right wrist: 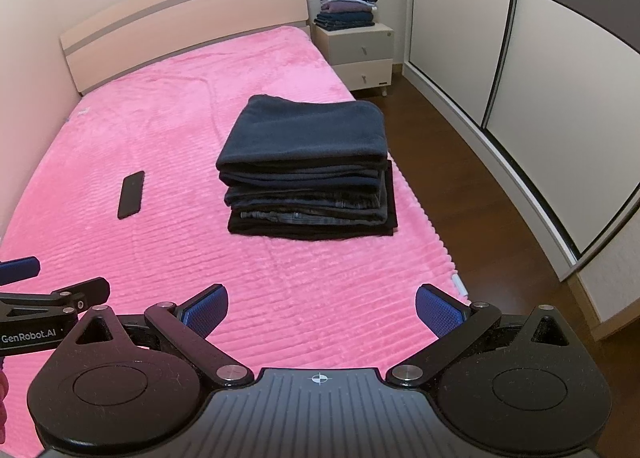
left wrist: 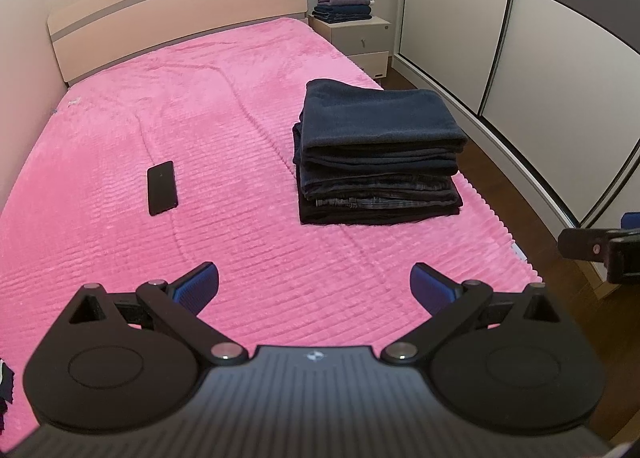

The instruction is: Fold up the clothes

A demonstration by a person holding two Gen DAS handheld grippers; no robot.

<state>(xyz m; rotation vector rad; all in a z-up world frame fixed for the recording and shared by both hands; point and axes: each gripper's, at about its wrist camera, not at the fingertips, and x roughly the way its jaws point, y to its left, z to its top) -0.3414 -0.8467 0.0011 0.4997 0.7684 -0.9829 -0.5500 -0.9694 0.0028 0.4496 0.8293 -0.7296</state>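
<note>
left gripper [left wrist: 315, 284] wide apart, right gripper [right wrist: 322, 308] likewise — folded clothes [right wrist: 308, 165] stacked

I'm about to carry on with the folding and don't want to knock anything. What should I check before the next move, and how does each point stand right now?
1. Left claw open and holding nothing: ok.
2. Right claw open and holding nothing: ok.
3. Stack of folded dark clothes sits squarely on the pink bedspread: ok, though its bottom layer lies close to the bed's right edge.
4. Phone out of the working area: not ok, it lies on the bedspread left of the stack.
5. Next garment to fold within view: cannot tell, only a dark scrap shows at the left wrist view's edge.
6. Second pile steady on the nightstand: ok.
</note>
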